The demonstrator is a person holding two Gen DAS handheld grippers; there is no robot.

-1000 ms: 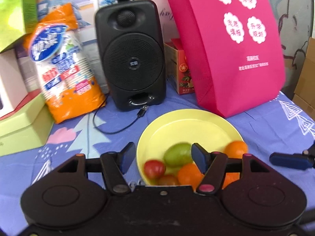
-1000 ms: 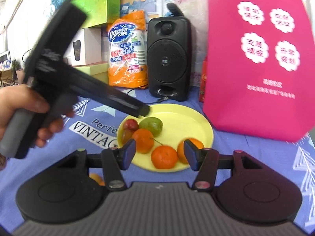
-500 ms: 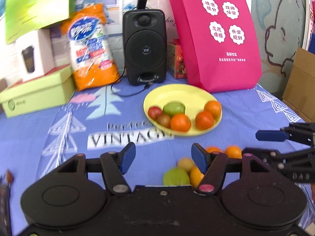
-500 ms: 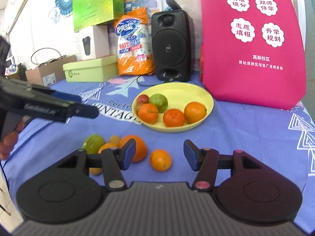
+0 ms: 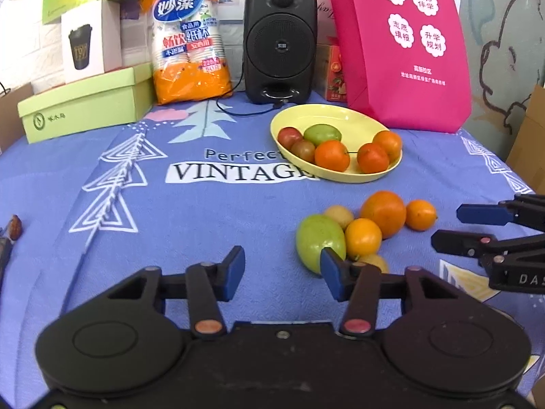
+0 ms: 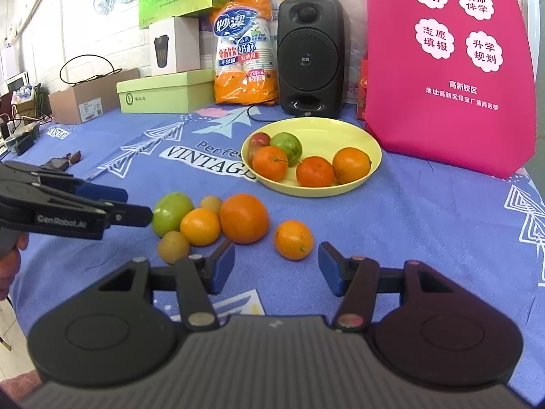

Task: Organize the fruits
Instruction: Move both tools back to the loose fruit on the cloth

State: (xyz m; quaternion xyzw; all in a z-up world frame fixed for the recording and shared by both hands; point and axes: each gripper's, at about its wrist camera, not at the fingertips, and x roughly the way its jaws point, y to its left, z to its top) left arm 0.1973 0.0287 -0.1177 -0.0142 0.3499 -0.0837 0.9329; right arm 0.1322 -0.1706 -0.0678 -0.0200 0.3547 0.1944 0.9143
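Fruits, "VINTAGE" cloth, "GenRobot.AI" gripper

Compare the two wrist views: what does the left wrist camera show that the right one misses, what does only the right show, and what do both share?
Only the left wrist view shows the cat drawing on the wall. Only the right wrist view shows the brown cardboard box with a black cable loop, and the person's hand. Both show the yellow plate of fruit, the loose fruit cluster, the black speaker and the pink bag.

The left claw's finger hides part of the green fruit; a small yellow fruit sits half-hidden behind it
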